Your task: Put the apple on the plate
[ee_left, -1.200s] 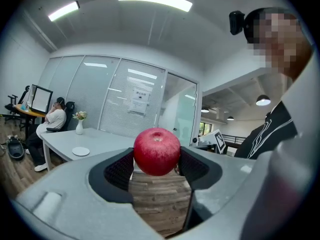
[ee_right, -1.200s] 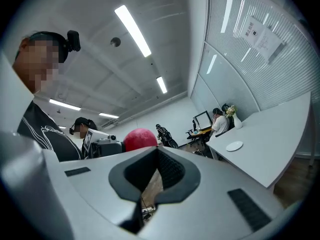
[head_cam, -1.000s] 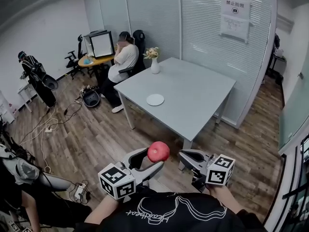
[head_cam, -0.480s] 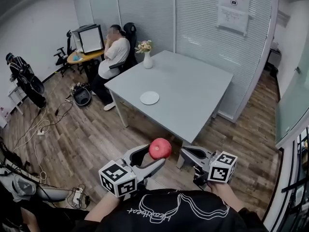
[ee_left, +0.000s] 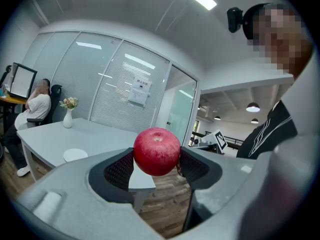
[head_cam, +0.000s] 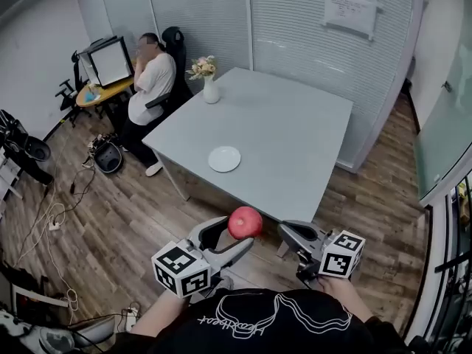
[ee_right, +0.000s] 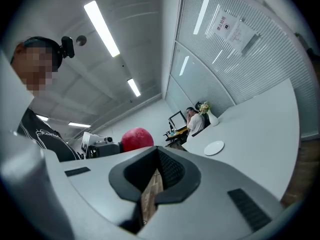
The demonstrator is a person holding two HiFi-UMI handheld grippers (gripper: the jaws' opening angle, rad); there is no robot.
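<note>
Left hand-held gripper [head_cam: 238, 233] is clamping the apple [head_cam: 245, 222] and nearing the counter [head_cam: 295, 139]; plate [head_cam: 224, 158] ahead is getting closer; right hand-held gripper [head_cam: 286, 232] together, empty.

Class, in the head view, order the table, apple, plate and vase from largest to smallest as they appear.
1. Grey rectangular table, clearly largest.
2. Round red apple and round white plate look about equal; the apple, held in the left gripper, sits nearer the camera, so unranked.
3. White vase with flowers, smallest.
</note>
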